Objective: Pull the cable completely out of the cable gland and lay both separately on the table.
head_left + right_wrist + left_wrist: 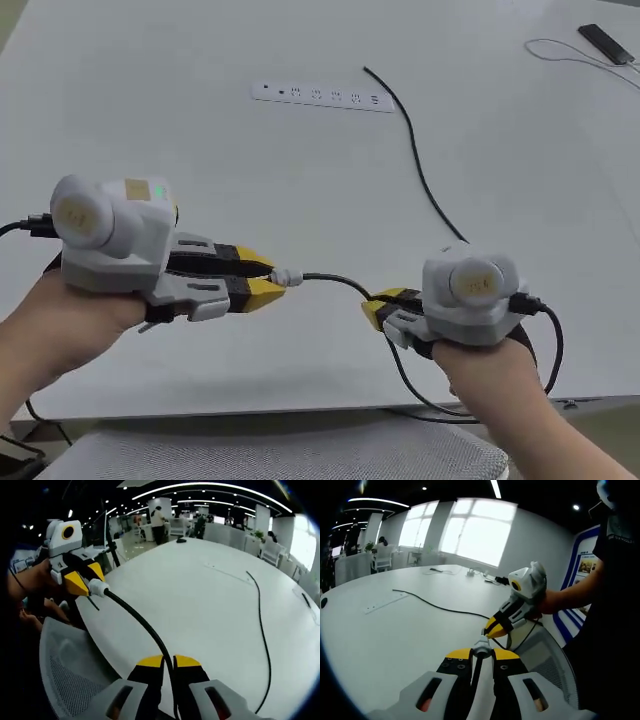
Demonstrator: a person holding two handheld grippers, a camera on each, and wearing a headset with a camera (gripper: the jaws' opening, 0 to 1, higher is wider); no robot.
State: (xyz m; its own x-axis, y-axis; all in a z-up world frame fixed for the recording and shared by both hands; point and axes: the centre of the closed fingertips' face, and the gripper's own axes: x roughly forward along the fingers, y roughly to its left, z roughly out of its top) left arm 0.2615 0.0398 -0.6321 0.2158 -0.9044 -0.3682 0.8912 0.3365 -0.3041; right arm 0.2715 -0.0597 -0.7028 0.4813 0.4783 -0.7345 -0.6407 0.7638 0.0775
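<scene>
Above the white worktop (pixel 300 200), we hold the left gripper (pixel 268 281) clamped on the cable gland (pixel 288 278) and the right gripper (pixel 376 307) pinching the black cable (pixel 335 281). How deep the cable sits inside the gland is hidden from us.

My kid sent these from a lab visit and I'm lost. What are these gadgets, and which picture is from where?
No robot: a person holds hand-held tongs in each hand. One picture looks down from a headset; the two round ones come from cameras on the tongs. The left tongs are shut on a small white cable gland; the right tongs are shut on the black cable running from it. On the white table lie a power strip and another black cord.
</scene>
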